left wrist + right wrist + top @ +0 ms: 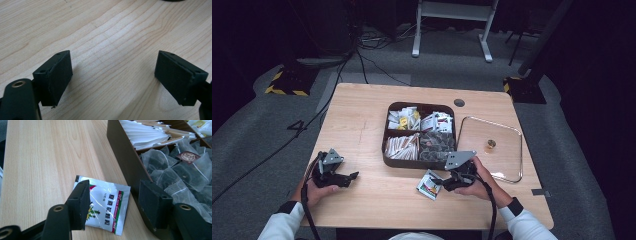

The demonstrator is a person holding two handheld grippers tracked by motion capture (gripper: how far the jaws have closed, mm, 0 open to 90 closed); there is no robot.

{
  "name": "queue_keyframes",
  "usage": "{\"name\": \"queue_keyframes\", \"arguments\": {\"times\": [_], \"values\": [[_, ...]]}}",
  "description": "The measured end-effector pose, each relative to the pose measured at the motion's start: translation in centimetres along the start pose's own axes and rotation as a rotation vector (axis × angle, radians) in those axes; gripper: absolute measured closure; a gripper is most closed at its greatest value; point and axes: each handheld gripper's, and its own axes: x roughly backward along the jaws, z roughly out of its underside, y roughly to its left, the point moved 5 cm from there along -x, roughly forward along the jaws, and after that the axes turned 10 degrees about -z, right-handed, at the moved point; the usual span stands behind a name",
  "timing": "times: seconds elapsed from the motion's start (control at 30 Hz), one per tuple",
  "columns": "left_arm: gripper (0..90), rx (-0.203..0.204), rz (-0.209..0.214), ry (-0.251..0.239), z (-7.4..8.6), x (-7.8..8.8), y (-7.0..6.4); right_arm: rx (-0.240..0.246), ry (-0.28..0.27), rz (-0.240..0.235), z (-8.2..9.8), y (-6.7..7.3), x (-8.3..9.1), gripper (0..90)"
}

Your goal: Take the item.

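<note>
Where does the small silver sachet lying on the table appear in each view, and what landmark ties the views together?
High view: the silver sachet lies lower centre, just in front of the dark compartment tray, at the right gripper.
Left gripper view: not in it.
Right gripper view: the sachet is bottom centre, flat on the wood between the open jaws.
Shared landmark: the tray's dark wall beside the sachet.

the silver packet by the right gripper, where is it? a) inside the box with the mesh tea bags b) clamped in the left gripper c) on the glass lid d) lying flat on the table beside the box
d: the silver packet lies flat on the table just outside the box wall, under the open right gripper.
</note>
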Motion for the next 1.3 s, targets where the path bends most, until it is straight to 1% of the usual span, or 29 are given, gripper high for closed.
{"name": "queue_keyframes", "arguments": {"times": [0.13, 0.2, 0.27, 0.33, 0.4, 0.43, 0.47, 0.53, 0.7, 0.8, 1.03, 1.27, 1.3], "values": [[15.0, 0.001, -0.001, -0.002, 0.0, 0.0, 0.0, 0.017, -0.005, 0.005, 0.0, 0.0, 0.4, 40.7], [15.0, 0.001, -0.001, -0.002, 0.0, 0.0, 0.0, 0.026, -0.014, 0.007, -0.1, 0.1, 0.8, 37.1], [15.0, 0.0, 0.001, 0.0, 0.0, 0.0, 0.0, 0.029, -0.017, 0.009, -0.1, 0.1, 1.0, 36.9], [15.0, 0.0, 0.001, 0.0, 0.0, 0.0, 0.0, 0.031, -0.028, 0.024, -0.2, -0.1, 1.5, 36.1], [15.0, 0.0, 0.001, 0.0, 0.0, 0.0, 0.0, 0.022, -0.046, 0.046, -0.2, -0.5, 2.3, 34.4], [15.0, 0.001, -0.001, -0.002, 0.0, 0.0, 0.0, 0.022, -0.046, 0.046, -0.2, -0.5, 2.3, 34.4], [15.0, 0.0, 0.001, 0.0, 0.0, 0.0, 0.0, 0.013, -0.061, 0.061, -0.2, -0.7, 2.9, 33.2], [15.0, 0.001, -0.001, -0.002, 0.0, 0.0, 0.0, 0.014, -0.068, 0.065, -0.2, -0.8, 3.1, 32.7], [15.0, 0.001, 0.0, -0.002, 0.0, 0.0, 0.0, 0.0, -0.099, 0.113, -0.2, -1.7, 4.7, 31.1], [15.0, 0.0, 0.001, 0.0, 0.0, 0.0, 0.0, -0.009, -0.112, 0.134, -0.1, -2.1, 5.3, 30.6], [15.0, 0.001, 0.0, -0.002, 0.0, 0.0, 0.0, -0.037, -0.115, 0.192, 0.8, -3.3, 6.5, 30.2], [15.0, 0.0, 0.001, 0.0, 0.0, 0.0, 0.0, -0.079, -0.128, 0.236, 2.0, -4.8, 7.7, 30.0], [15.0, 0.001, -0.001, -0.002, 0.0, 0.0, 0.0, -0.089, -0.131, 0.251, 2.2, -5.2, 8.0, 30.0]]}}
